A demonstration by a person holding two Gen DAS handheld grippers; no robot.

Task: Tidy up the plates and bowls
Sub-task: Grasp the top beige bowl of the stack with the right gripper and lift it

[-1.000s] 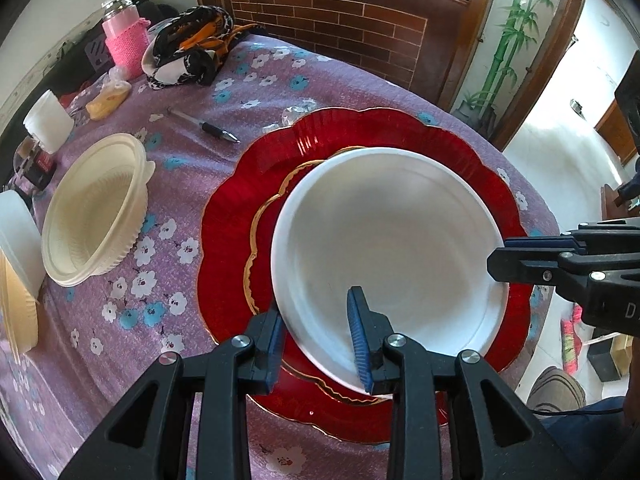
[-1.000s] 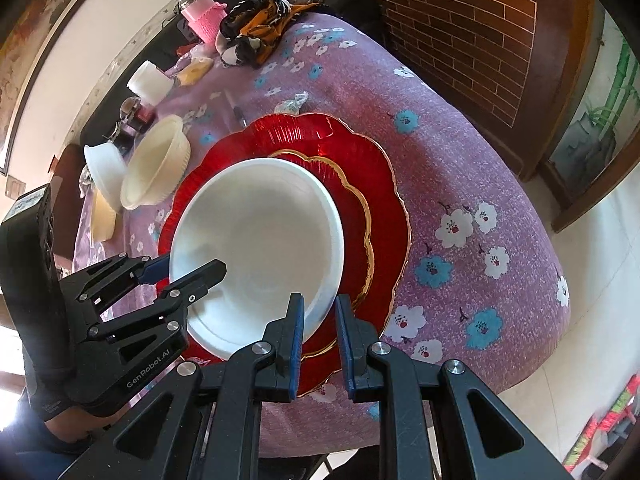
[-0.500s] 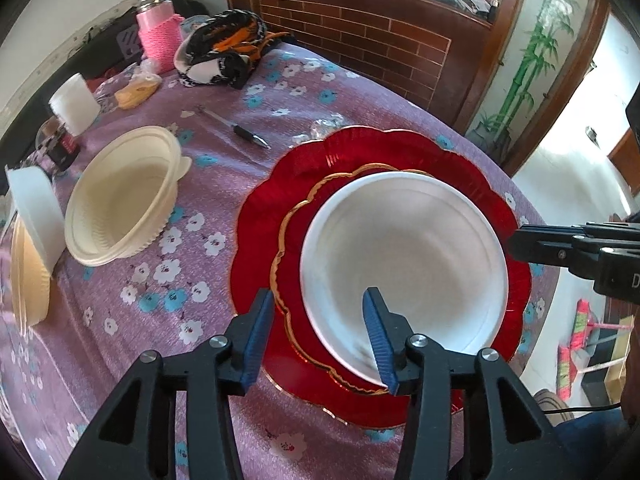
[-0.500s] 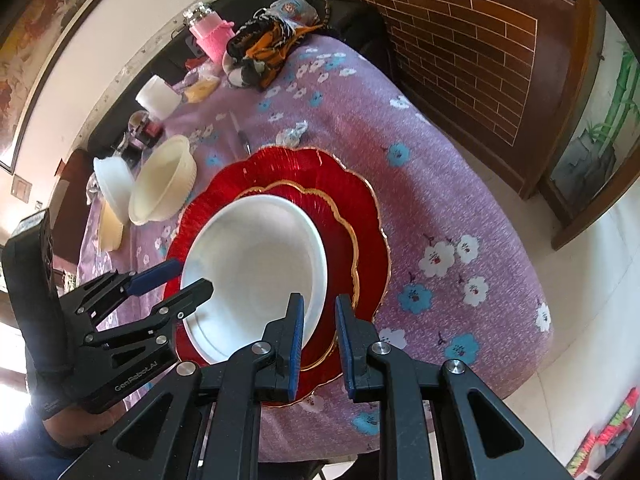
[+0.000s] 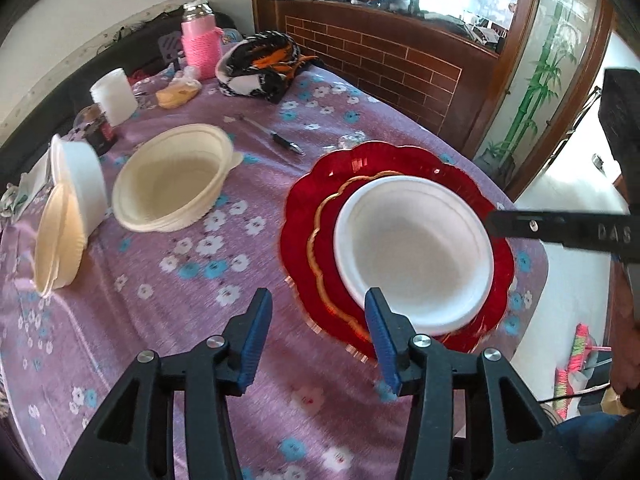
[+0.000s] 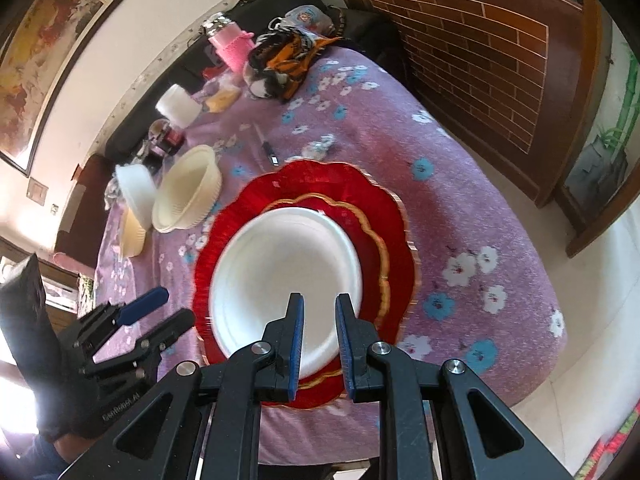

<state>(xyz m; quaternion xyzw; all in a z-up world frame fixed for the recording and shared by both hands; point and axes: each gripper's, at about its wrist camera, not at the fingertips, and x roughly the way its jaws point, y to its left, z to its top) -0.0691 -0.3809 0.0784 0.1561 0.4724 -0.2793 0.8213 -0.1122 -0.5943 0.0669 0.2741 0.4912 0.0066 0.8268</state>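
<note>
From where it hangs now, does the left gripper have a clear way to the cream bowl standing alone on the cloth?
Probably yes. The left gripper hangs with jaws opening and nothing between them, and only bare purple tablecloth lies between it and the cream bowl. The white bowl on the red plates sits off to the other side.

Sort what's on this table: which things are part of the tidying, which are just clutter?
Job: white bowl, small red plate, large red plate, cream bowl, tilted bowls.
Clutter: pen, pink bottle, patterned cloth, white cup.
</note>
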